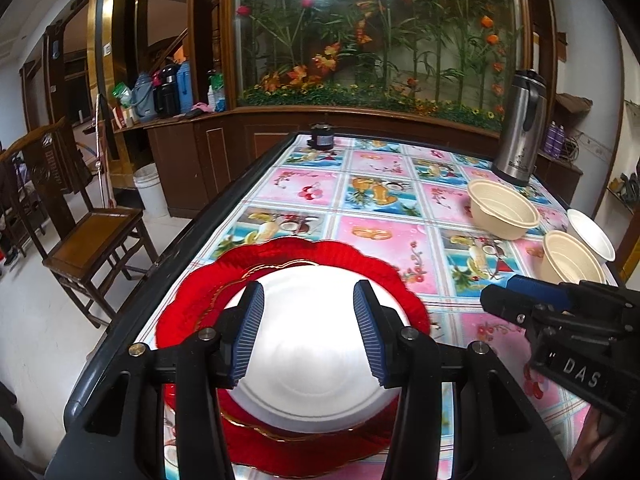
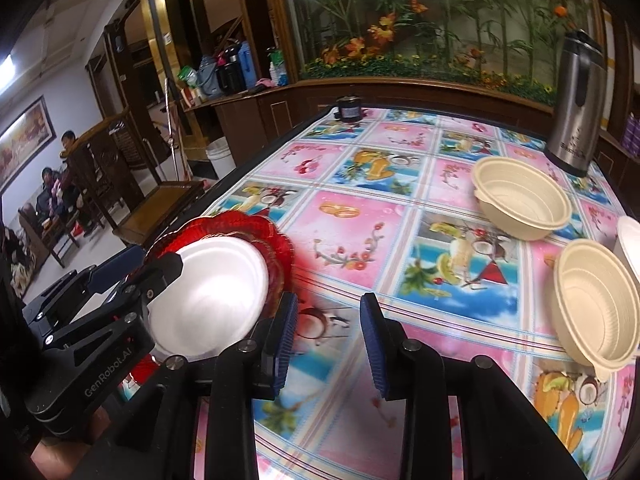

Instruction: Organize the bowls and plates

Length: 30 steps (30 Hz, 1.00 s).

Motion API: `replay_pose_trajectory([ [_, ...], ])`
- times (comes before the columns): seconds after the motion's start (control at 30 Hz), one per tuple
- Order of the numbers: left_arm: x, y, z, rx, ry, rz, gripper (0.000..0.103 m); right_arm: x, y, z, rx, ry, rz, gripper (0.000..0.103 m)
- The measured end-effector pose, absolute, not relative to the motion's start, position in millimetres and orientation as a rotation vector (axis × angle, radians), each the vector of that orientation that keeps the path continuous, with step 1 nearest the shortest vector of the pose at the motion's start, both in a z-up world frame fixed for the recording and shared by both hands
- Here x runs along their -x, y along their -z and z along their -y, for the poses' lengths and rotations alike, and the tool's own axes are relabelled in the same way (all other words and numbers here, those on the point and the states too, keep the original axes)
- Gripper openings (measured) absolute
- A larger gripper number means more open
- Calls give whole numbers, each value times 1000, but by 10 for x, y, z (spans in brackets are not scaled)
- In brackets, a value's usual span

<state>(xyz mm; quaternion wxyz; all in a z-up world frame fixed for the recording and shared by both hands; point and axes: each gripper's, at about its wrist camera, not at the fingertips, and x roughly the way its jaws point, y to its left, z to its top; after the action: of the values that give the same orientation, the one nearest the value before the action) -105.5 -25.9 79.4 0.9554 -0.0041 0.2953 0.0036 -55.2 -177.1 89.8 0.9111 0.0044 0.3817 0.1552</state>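
White plate (image 1: 308,344): lies on red scalloped plate (image 1: 288,256) at the table's near-left edge. Left gripper (image 1: 308,332): above it, released, empty. Right gripper (image 2: 328,340): right of the red plate, jaws opening, empty. Two beige bowls (image 2: 524,200) (image 2: 596,304) and white bowl (image 2: 630,244): far right of the red plate.

Left tongs (image 1: 308,332) open above white plate (image 1: 312,360) on red plate (image 1: 280,264), two beige bowls (image 1: 504,210) far right

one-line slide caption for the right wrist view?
Right gripper, jaws opening and empty, over the tablecloth; white plate on red plate at left, beige bowls at right.
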Motion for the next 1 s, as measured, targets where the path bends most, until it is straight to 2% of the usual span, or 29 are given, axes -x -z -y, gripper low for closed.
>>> replay_pose_trajectory([
  [0.47,1095,-883,837,-90,66,-596,45,689,-1062,2919,-189,-203,-721,35],
  [0.5,1095,-888,873,-91,74,-596,45,721,-1095,3127,-215,-161,-705,37],
  [0.57,1094,-885,925,-93,85,-598,45,780,-1133,3497,-266,-71,-676,54],
  [0.63,1101,-875,980,-100,98,-600,45,819,-1151,3812,-306,19,-657,63],
  [0.83,1143,-839,1097,-126,126,-610,45,662,-849,4531,-443,161,-740,64],
  [0.9,1151,-840,1102,-128,128,-613,45,530,-717,4592,-456,173,-784,63],
  [0.93,1156,-840,1102,-128,128,-613,45,451,-632,4615,-467,171,-811,58],
  [0.97,1161,-843,1098,-129,127,-612,45,370,-545,4627,-472,172,-847,43],
  [1.0,1156,-839,1104,-129,126,-611,45,322,-479,4638,-479,167,-866,33],
])
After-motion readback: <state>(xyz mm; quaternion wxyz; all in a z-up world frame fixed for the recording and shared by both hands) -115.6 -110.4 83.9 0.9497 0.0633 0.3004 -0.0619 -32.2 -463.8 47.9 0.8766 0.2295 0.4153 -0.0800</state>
